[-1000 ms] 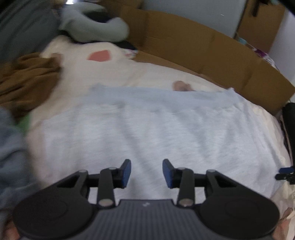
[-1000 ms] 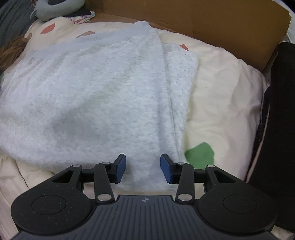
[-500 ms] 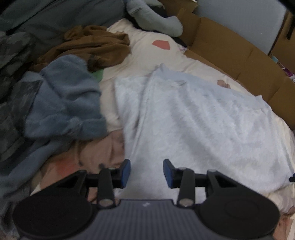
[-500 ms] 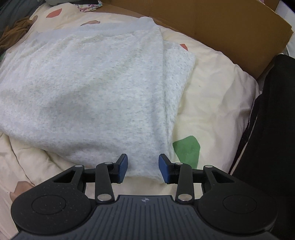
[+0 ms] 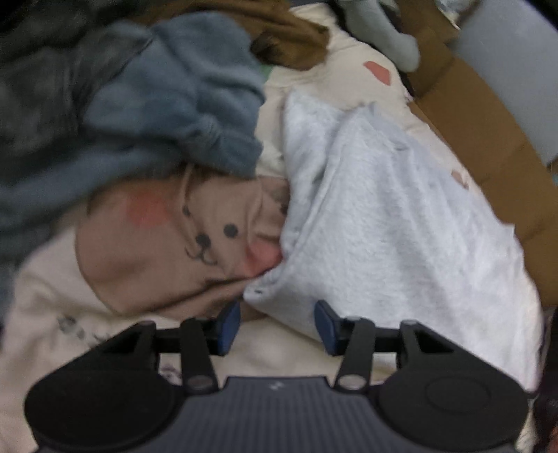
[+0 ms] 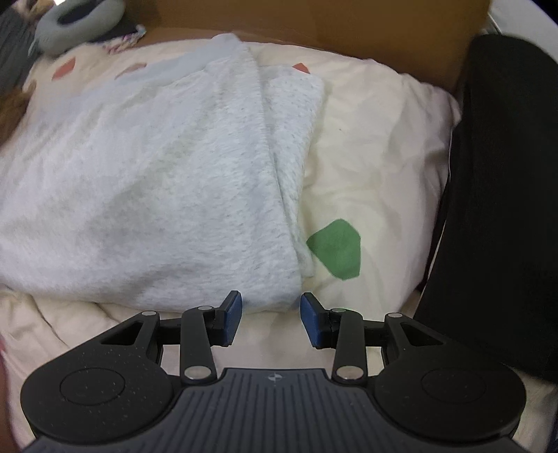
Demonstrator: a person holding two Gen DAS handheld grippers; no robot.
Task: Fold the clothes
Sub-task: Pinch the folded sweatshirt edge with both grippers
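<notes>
Garment pile: blue-grey fleece (image 5: 174, 104) upper left of left wrist view, tan bear-print piece (image 5: 181, 244) centre-left. Pale grey sweater (image 5: 383, 216) centre-right, lying flat on cream bedsheet (image 6: 376, 146), side flap folded in along its right edge. Soft, fluffy, light; prob. sags when lifted. My left gripper (image 5: 277, 324) spread, near corner just ahead. My right gripper (image 6: 271, 317) spread at near hem; pinch corners, both layers.

2 hand-held grippers (image 5: 277, 325) (image 6: 270, 319), 1 light grey garment (image 6: 146, 195), 1 blue sweater (image 5: 174, 94), 1 brown garment (image 5: 279, 31)
</notes>
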